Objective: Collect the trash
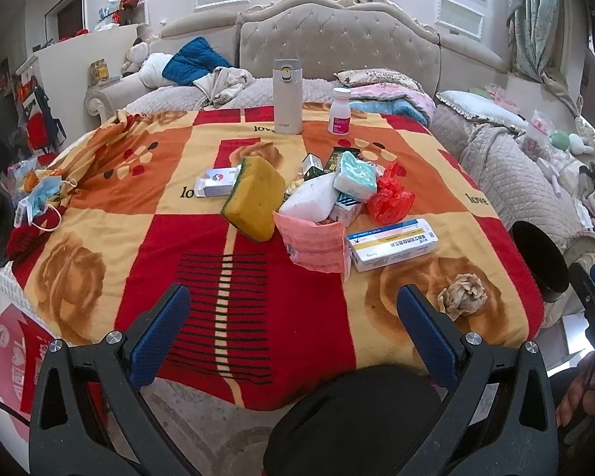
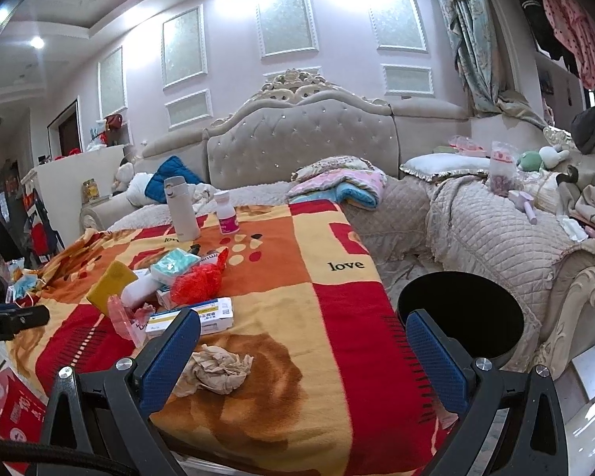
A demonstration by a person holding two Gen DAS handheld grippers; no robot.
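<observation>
Trash is scattered over the red, orange and yellow patchwork blanket (image 1: 202, 238): nearest is a crumpled beige paper wad (image 1: 462, 291), lying at about four o'clock from the central heap and just beside the right finger of the left gripper (image 1: 293, 311). At the wad's eleven o'clock sits a white-and-blue cardboard medicine box (image 1: 390, 244), touching a pink face mask (image 1: 315, 244); beyond them cluster a yellow-green sponge (image 1: 254, 194), a red plastic bag (image 1: 390, 194) and a teal tissue pack (image 1: 355, 176). A round black bin (image 2: 460, 313) stands off the blanket's edge at three o'clock. Both claws are released and empty; the right gripper (image 2: 303, 351) hangs over the wad, jaws spread wide. Likely risks: the soft blanket could bunch into the pads with the wad, and the white steel flask (image 1: 286, 97) and pink-labelled pill bottle (image 1: 340, 111) at twelve o'clock might be taken for trash.
</observation>
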